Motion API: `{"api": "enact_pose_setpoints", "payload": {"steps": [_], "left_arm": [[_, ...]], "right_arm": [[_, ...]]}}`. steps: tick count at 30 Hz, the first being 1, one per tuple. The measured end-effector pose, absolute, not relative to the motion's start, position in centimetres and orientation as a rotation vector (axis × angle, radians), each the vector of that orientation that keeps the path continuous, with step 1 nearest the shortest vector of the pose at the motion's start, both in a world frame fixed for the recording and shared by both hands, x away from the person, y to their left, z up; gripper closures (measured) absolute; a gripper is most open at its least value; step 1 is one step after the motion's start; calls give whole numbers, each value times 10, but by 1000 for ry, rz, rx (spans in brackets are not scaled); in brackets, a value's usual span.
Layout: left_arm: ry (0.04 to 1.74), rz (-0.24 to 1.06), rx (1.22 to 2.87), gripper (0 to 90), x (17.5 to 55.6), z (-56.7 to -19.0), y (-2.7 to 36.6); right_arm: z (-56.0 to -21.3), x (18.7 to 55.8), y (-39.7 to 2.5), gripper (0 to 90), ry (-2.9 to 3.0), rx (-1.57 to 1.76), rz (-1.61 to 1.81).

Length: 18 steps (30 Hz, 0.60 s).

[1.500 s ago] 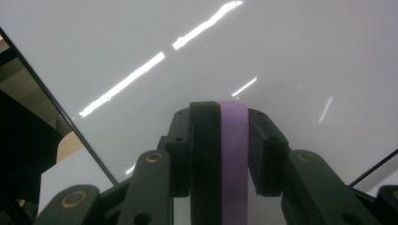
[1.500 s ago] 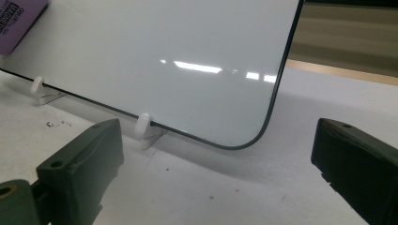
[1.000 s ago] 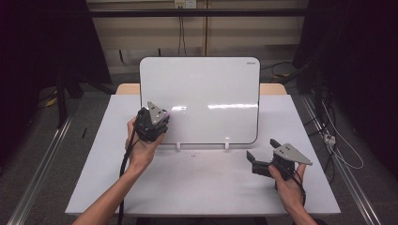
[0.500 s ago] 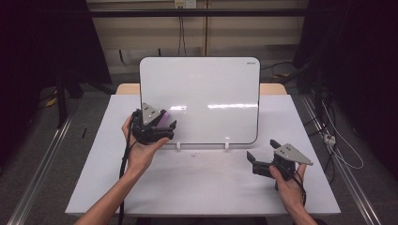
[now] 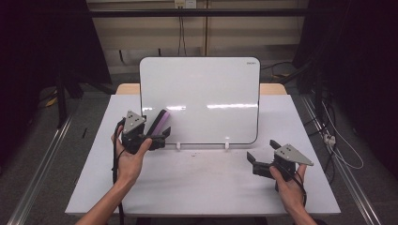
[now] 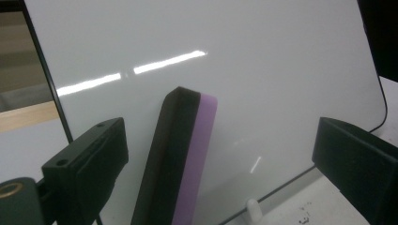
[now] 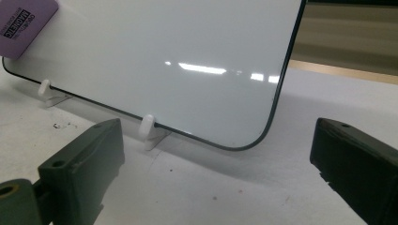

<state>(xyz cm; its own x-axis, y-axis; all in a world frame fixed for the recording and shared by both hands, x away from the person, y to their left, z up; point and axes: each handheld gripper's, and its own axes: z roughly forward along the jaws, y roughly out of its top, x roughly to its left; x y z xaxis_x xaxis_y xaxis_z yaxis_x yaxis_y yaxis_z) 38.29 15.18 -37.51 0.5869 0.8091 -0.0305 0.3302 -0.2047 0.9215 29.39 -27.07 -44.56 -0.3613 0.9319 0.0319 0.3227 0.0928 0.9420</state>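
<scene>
1. Purple plastic backs a slim rectangular eraser [image 5: 158,123] with a black felt-like pad along one long face; printed lettering shows on the purple side in the right gripper view [image 7: 26,14].
2. It stands tilted against the lower left part of a glossy whiteboard [image 5: 206,93], at the board's left edge; whether it touches the surface I cannot tell.
3. In the left gripper view the eraser [image 6: 180,154] rises between the two blocky matte black jaws, which stand wide apart and clear of its sides.
4. The left gripper [image 5: 149,136], held in a hand, sits just in front of the board's bottom left corner.
5. The whiteboard has rounded corners and a thin dark rim, leans upright on small white plastic clips [image 7: 149,129], and mirrors streaks of ceiling light.
6. The right gripper [image 5: 259,157], topped by a grey three-cornered plate, rests low near the front right of the flat white table [image 5: 202,187], its jaws spread open on nothing.
7. Faint dark specks mark the tabletop near the clips.
</scene>
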Motion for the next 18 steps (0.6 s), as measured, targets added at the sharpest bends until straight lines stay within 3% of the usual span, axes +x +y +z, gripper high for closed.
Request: {"api": "enact_pose_setpoints", "payload": {"steps": [18], "left_arm": [[974,656,1838,47,351,-390,190]], "right_arm": [[-447,292,-275,40,1757,1252,1263]]}}
